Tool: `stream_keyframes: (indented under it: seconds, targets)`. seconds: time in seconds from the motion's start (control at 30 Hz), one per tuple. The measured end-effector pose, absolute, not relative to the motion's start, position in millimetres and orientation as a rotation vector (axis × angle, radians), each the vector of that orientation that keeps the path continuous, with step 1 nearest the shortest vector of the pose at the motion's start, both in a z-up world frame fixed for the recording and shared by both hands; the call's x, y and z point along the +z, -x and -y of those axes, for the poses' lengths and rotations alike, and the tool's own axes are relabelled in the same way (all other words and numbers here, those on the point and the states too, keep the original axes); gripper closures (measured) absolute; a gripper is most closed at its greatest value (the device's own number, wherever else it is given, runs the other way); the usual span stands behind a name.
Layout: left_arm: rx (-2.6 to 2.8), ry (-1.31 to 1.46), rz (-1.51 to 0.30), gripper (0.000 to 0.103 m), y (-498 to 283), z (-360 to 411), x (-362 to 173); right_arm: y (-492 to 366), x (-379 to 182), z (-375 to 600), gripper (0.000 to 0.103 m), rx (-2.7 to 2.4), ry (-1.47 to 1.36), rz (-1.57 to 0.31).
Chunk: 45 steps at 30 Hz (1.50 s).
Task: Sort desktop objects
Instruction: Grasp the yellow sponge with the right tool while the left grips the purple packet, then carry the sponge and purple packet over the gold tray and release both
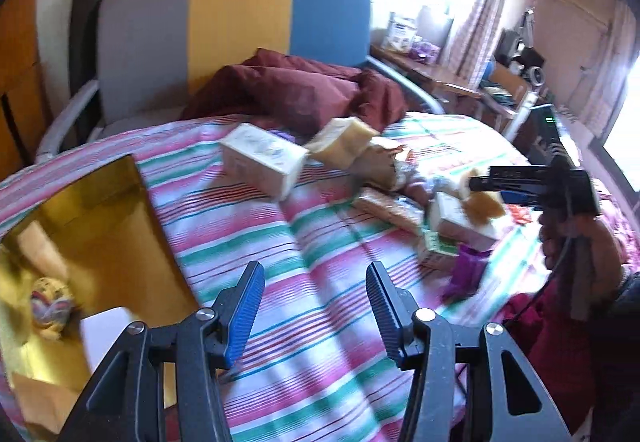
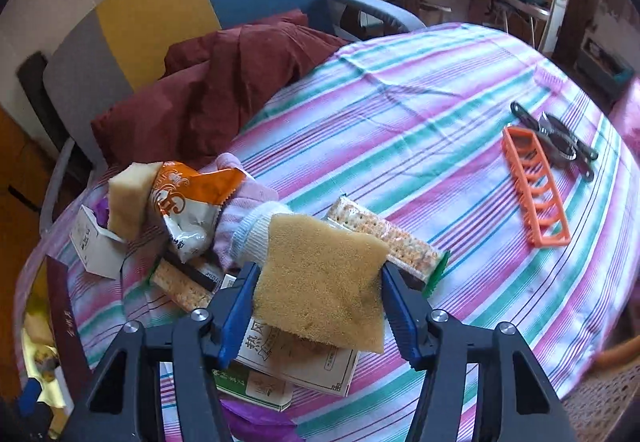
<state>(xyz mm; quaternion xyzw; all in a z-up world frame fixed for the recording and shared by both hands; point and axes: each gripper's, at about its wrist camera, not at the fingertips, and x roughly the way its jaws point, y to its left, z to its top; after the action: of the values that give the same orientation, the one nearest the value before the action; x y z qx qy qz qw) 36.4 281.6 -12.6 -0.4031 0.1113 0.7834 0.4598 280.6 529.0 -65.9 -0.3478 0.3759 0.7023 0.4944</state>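
Left wrist: gold box holds wrapped ball.

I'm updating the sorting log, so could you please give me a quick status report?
Right tongs shut on the tan sponge. Left tongs open, nothing between them. Sponge sits over the clutter pile; gold box at left.

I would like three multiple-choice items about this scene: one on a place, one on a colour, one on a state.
1. Where is the rack?
A. on the striped cloth
B. in the box
C. on the chair

2. What colour is it?
A. green
B. orange
C. black

3. The right tool is:
A. empty
B. closed on a sponge
C. closed on a sock

Key: 1 A, it lies on the cloth beside dark tools. 2 B, it is plainly orange. 3 B, both pads press the sponge's sides.
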Motion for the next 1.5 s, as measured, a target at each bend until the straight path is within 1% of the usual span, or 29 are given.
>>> stream_keyframes:
  seconds: [0.2, 0.43, 0.63, 0.83, 1.1, 1.2, 1.23, 1.37, 1.5]
  targets:
    - [1.832, 0.982, -0.307, 0.048, -48, -305, -20, -291, -56, -529, 0.043, 1.735, 0.741, -0.942]
    - [1.68, 0.958, -0.383, 0.048, -75, -353, -31, -303, -46, -530, 0.043, 1.765, 0.611, -0.985]
    - [1.551, 0.94, -0.465, 0.048, -106, -394, -48, -302, -45, -532, 0.043, 1.786, 0.601, -0.992]
    - [1.451, 0.971, -0.489, 0.048, -127, -420, -67, -308, -49, -536, 0.042, 1.786, 0.585, -1.027]
    - [1.428, 1.022, -0.515, 0.048, -135, -449, -88, -302, -48, -538, 0.042, 1.813, 0.605, -1.004]
    - [1.437, 1.039, -0.507, 0.052, -135, -455, -93, -301, -48, -538, 0.042, 1.818, 0.61, -0.998]
    - [1.444, 1.053, -0.512, 0.063, -134, -456, -97, -301, -48, -538, 0.042, 1.818, 0.614, -0.996]
    - [1.454, 1.036, -0.48, 0.065, -130, -443, -94, -298, -48, -538, 0.042, 1.831, 0.627, -0.989]
    - [1.483, 1.006, -0.426, 0.065, -122, -413, -76, -289, -42, -531, 0.043, 1.892, 0.629, -0.947]
